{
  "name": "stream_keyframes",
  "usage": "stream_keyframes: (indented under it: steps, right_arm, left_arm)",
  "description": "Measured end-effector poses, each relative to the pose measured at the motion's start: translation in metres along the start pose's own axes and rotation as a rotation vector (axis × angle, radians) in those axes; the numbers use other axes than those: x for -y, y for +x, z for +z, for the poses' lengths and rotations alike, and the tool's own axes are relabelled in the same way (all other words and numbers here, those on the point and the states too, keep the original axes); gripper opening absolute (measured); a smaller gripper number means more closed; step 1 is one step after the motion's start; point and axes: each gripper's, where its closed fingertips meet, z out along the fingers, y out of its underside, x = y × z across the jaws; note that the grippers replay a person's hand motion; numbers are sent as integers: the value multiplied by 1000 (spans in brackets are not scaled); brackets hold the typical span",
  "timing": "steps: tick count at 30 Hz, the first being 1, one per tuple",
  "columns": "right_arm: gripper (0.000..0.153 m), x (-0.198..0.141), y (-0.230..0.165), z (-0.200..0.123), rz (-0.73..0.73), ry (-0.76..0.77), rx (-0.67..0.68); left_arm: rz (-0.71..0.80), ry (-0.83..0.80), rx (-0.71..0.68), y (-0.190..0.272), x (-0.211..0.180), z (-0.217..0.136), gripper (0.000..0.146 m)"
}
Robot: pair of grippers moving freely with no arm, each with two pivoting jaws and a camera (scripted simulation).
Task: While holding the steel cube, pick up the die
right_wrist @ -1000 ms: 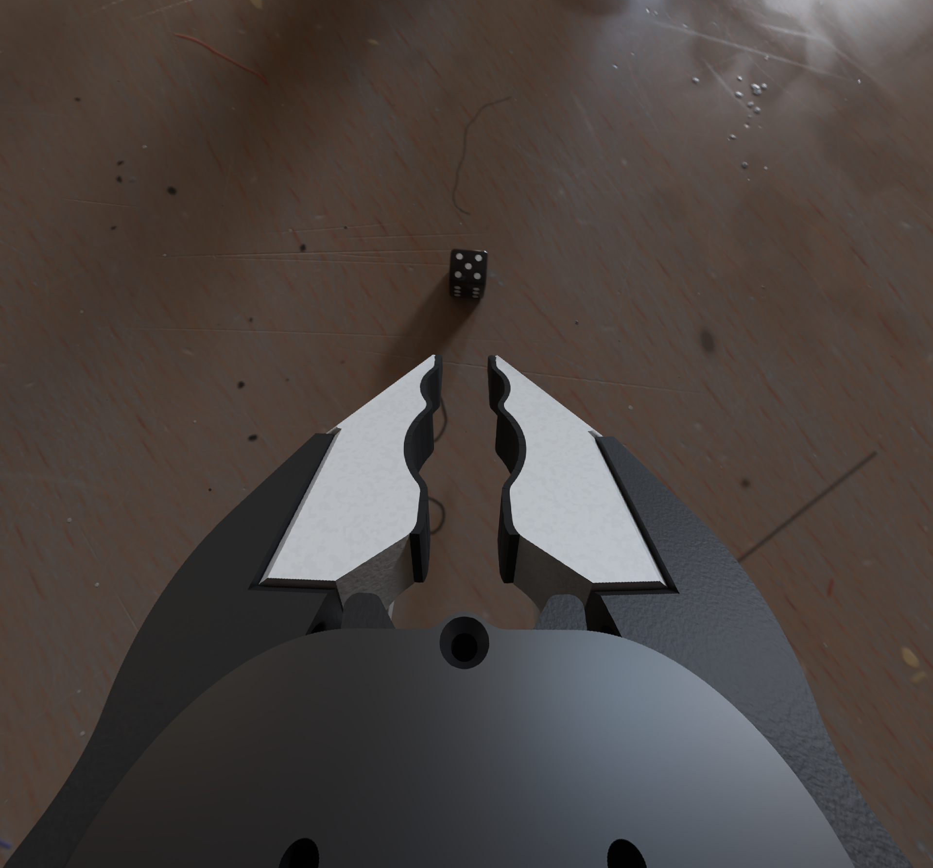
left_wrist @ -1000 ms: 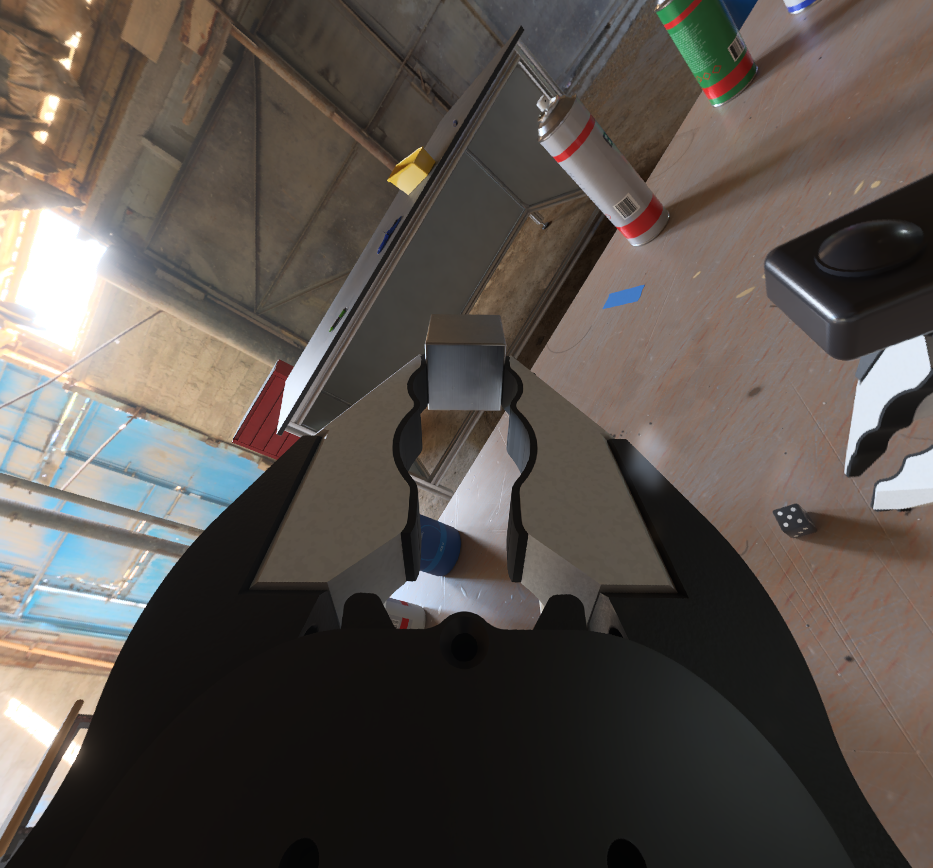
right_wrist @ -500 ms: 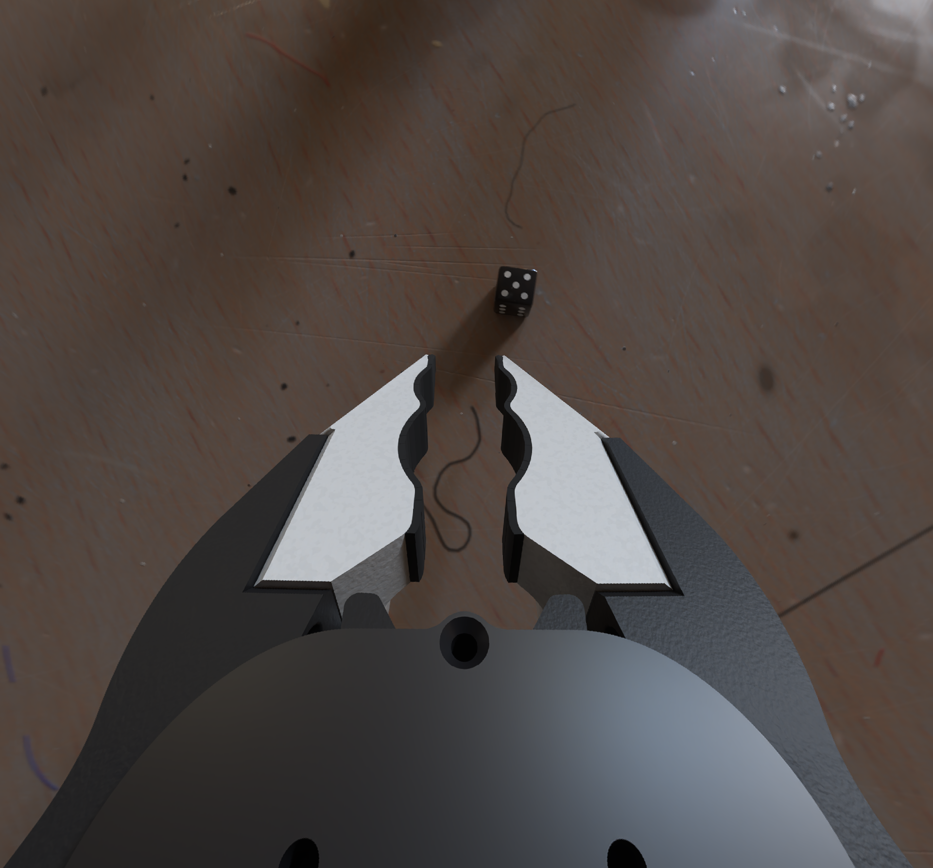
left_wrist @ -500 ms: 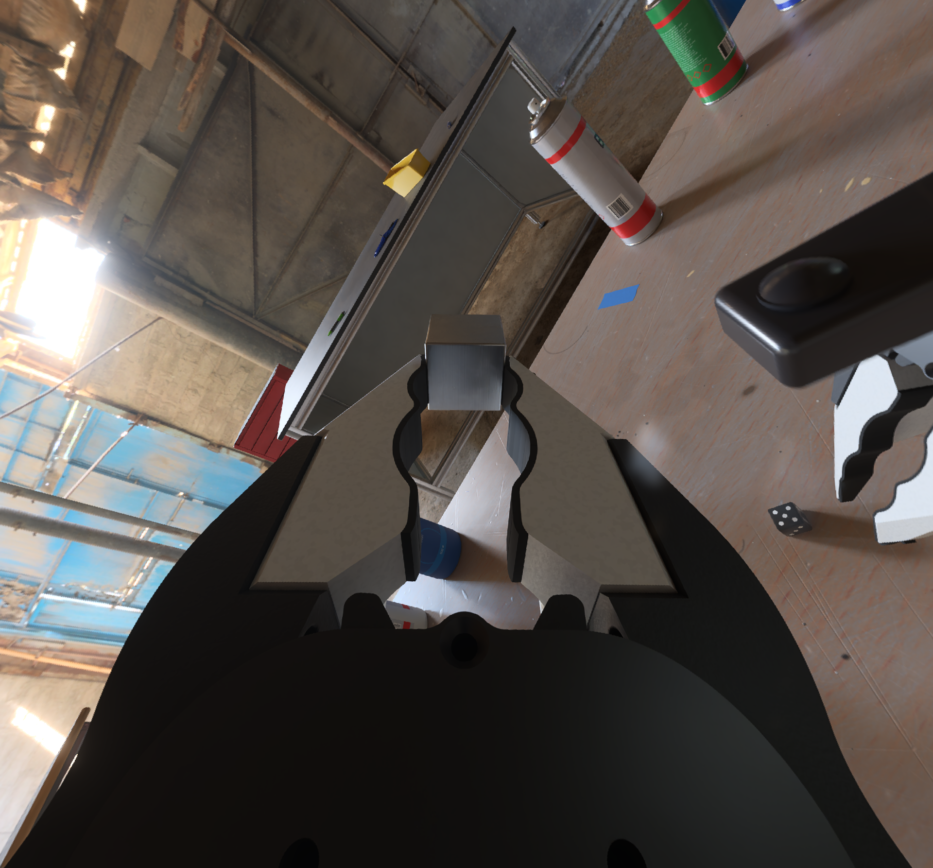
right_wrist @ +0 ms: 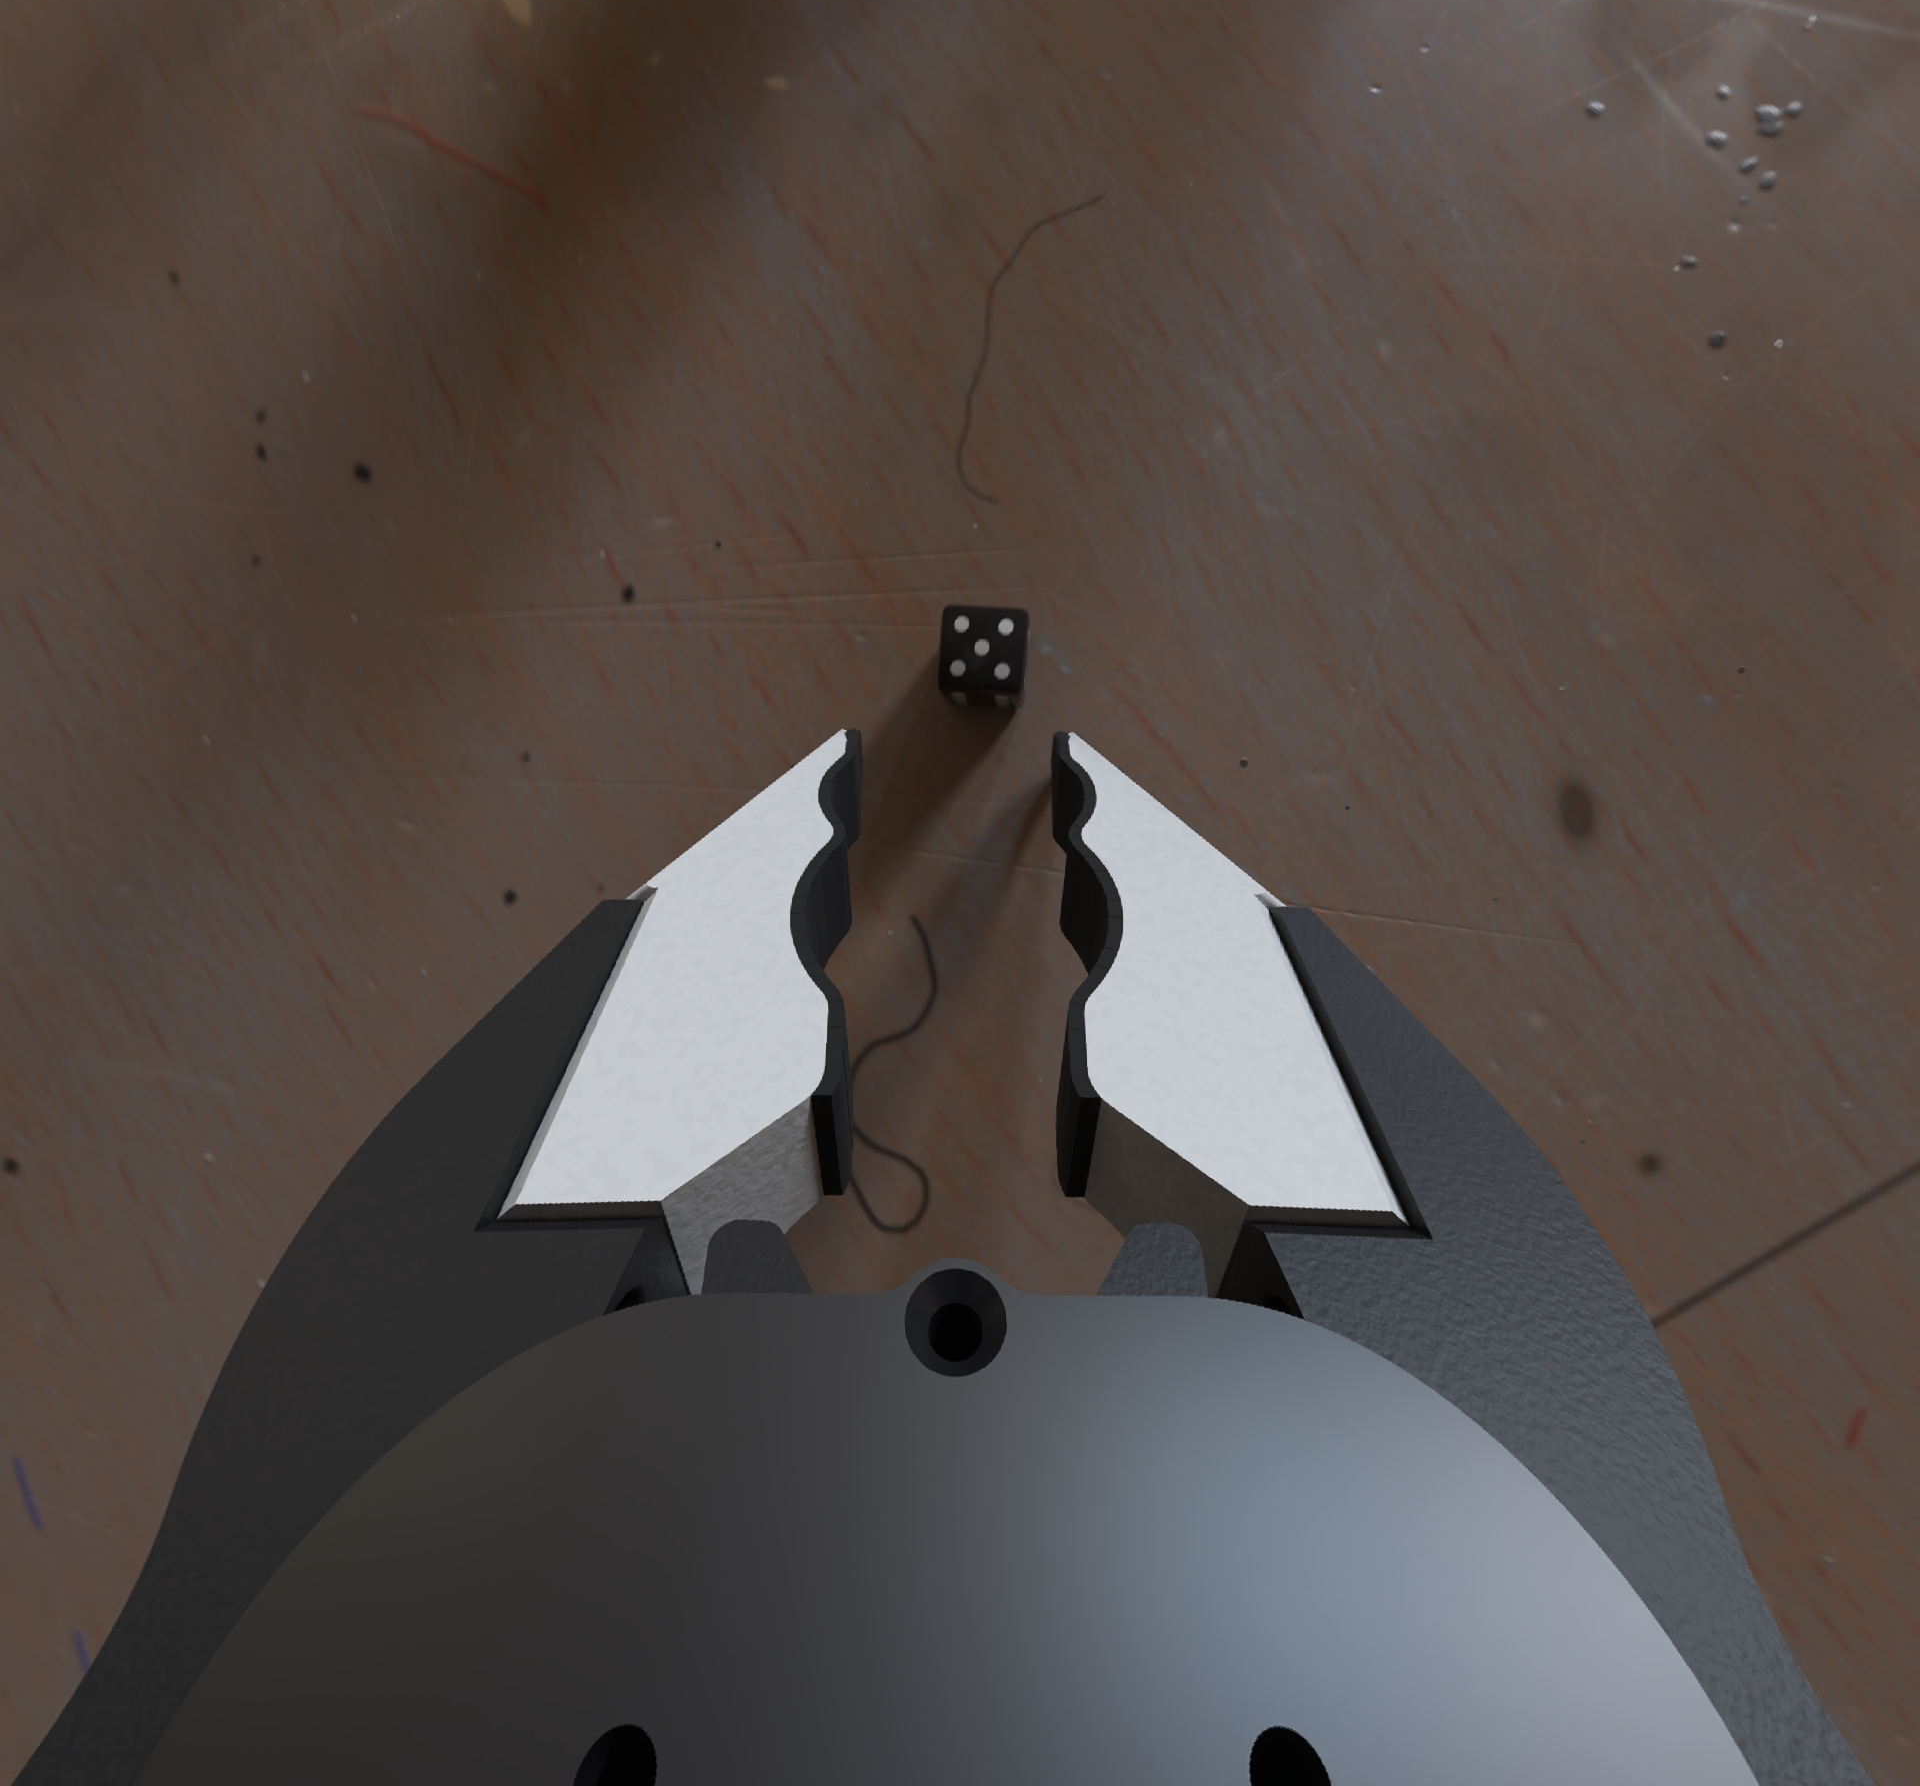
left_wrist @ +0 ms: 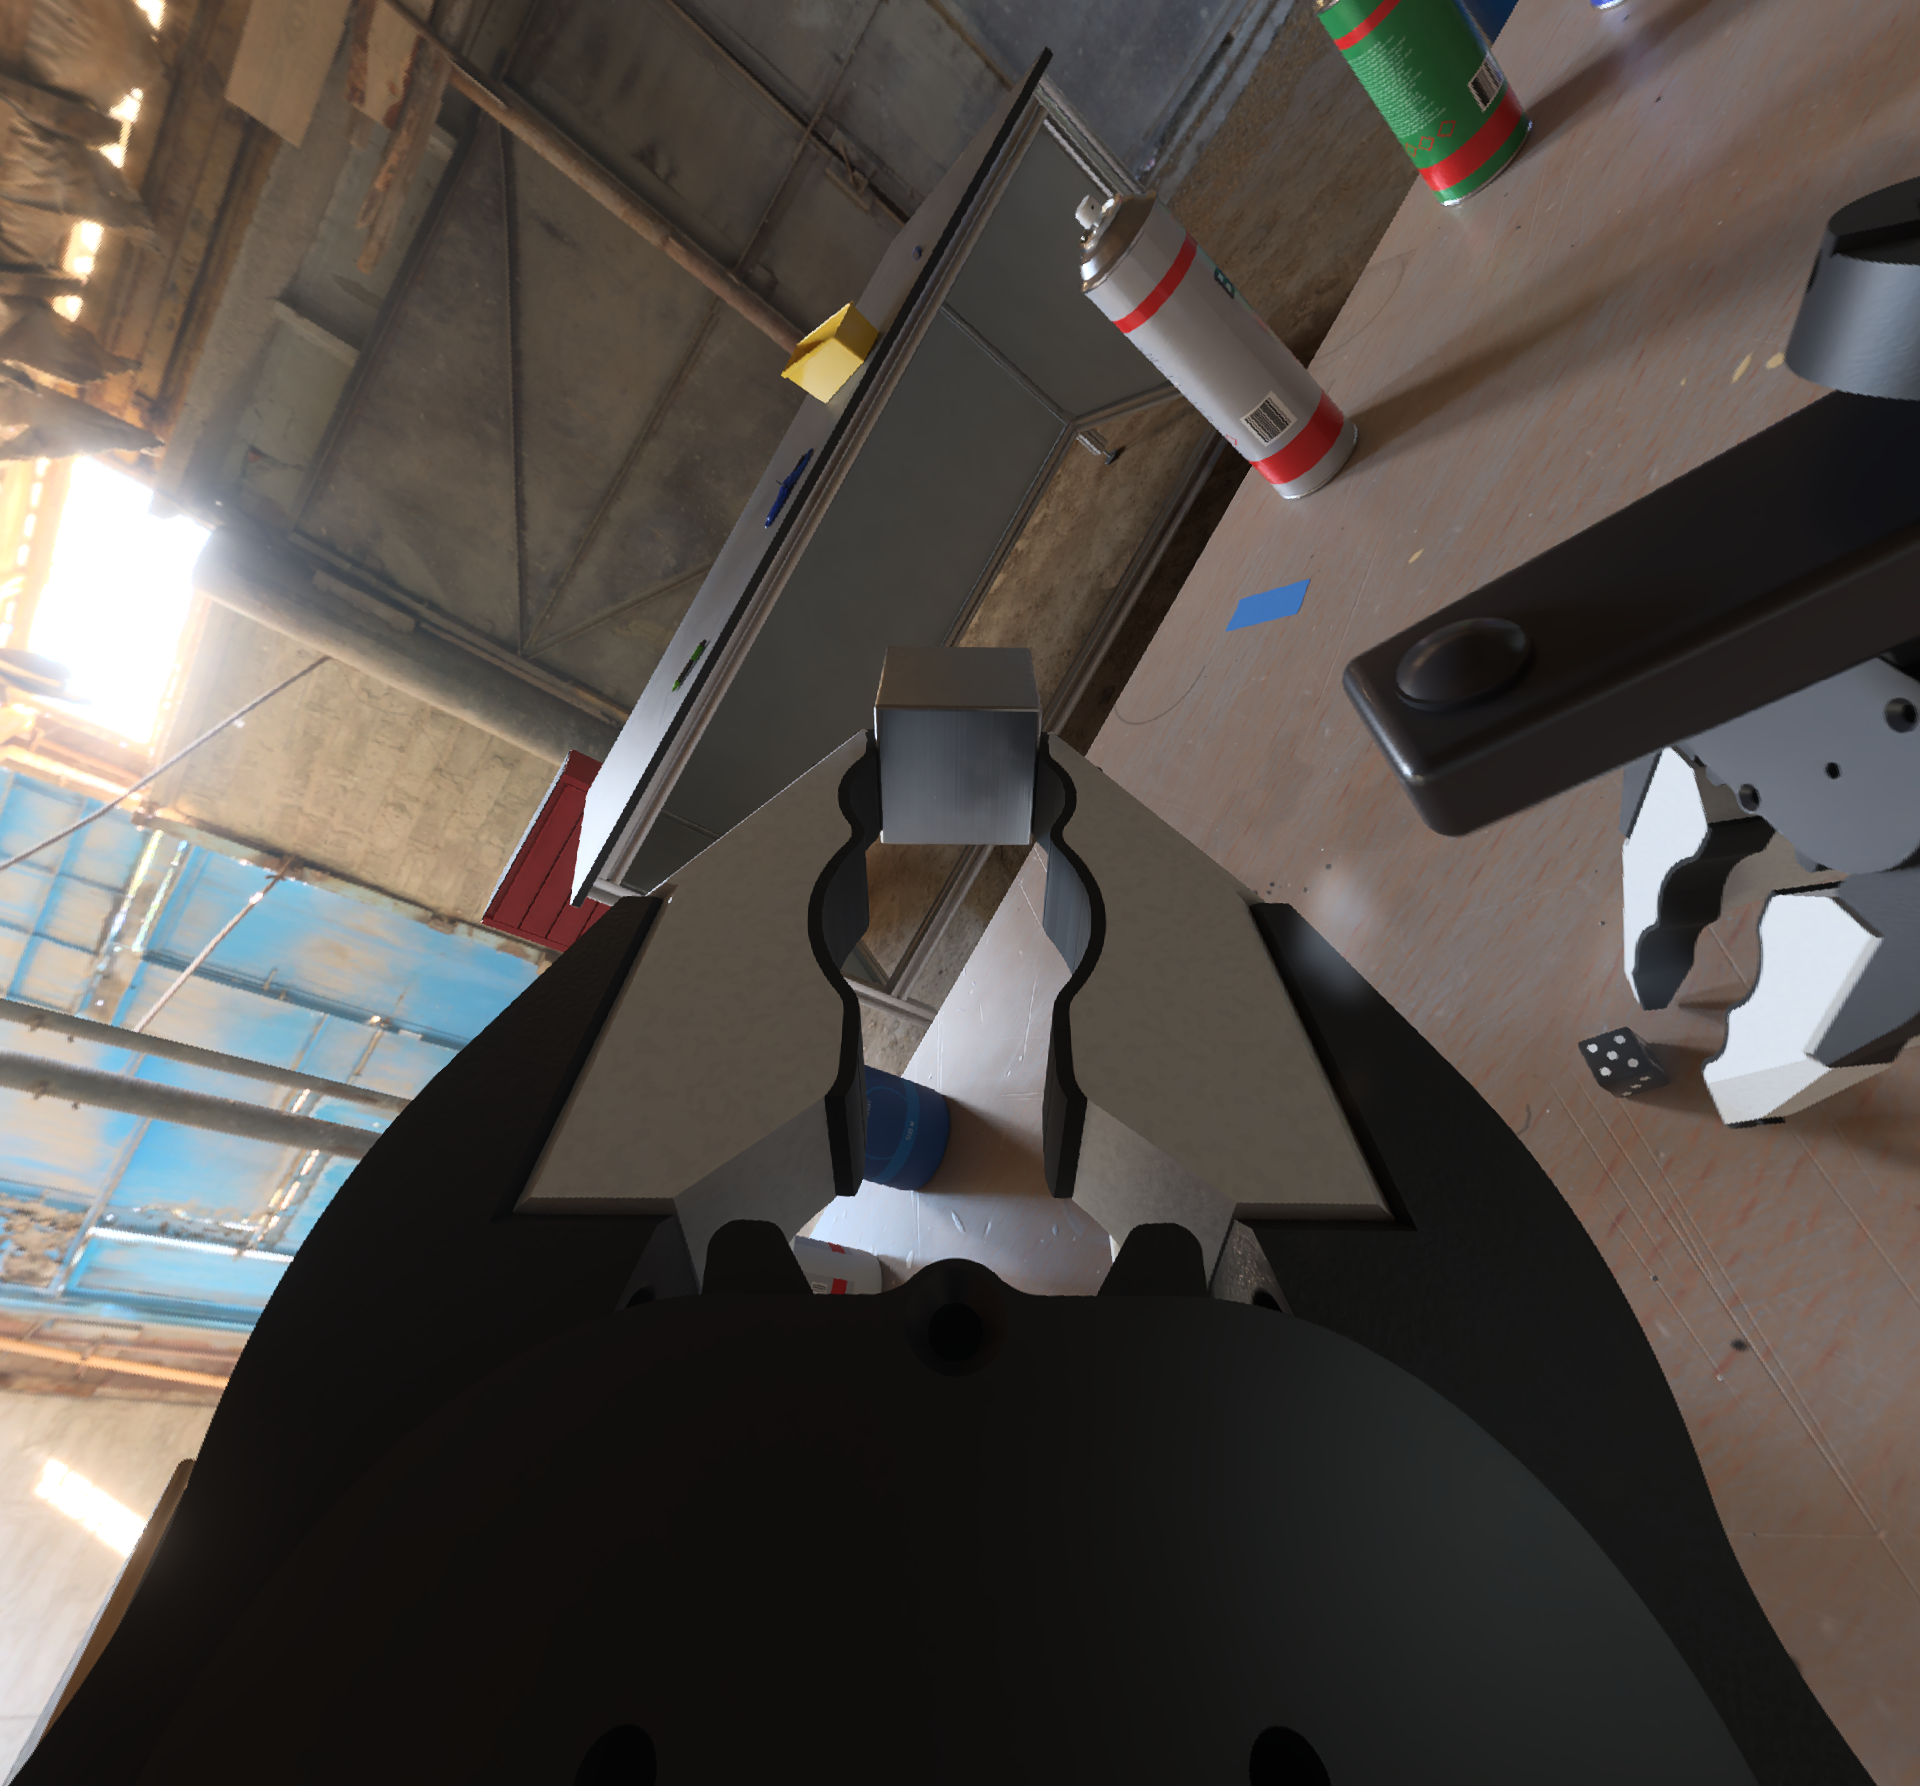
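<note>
Steel cube [left_wrist: 956, 772] pinched at the tips of the left gripper [left_wrist: 954, 780], lifted clear of the table [left_wrist: 1455, 1061] — hold unchanged. Die [right_wrist: 982, 656] sits on the wood just ahead of the right gripper [right_wrist: 956, 749], whose fingers have spread wider in the last half second — now centred on it, likely ready to descend.

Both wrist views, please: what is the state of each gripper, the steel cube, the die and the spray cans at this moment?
left gripper: shut on the steel cube.
steel cube: clamped at the fingertips, off the table.
right gripper: open, empty, above the table.
die: resting on the table, just ahead of the open fingertips, not touched.
white spray can: upright, no cap.
green spray can: upright, orange cap on.
</note>
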Motion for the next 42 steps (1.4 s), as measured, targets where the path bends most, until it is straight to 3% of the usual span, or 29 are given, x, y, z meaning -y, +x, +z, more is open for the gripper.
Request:
stream_keyframes:
  steps: [6,11,15,19,24,28,33,37,42]
  right_arm:
    - [42,13,2,4,208,100,77]
    - [37,14,4,9,173,50,-48]
    - [32,16,5,13,64,36,-175]
    - [19,15,5,12,10,50,-138]
    - [16,16,2,6,-77,114,-116]
    - [16,26,4,-20,-160,217,-191]
    - [16,41,13,-59,-159,382,-209]
    - [16,41,33,-83,-140,431,-213]
    - [16,54,48,-140,-228,450,-256]
  left_arm:
    - [-5,-3,-8,0,-2,1,28]
    - [6,-13,-15,4,-2,3,28]
    - [17,-26,-15,5,-4,4,28]
    - [-12,-48,0,-5,-15,2,28]
    - [-51,-60,30,-20,-26,-4,28]
    - [-55,-64,36,-22,-29,-4,28]
    - [-27,-103,13,-14,-36,5,28]
    - [15,-158,-16,-4,-47,16,28]
    - [73,-182,-34,8,-54,31,28]
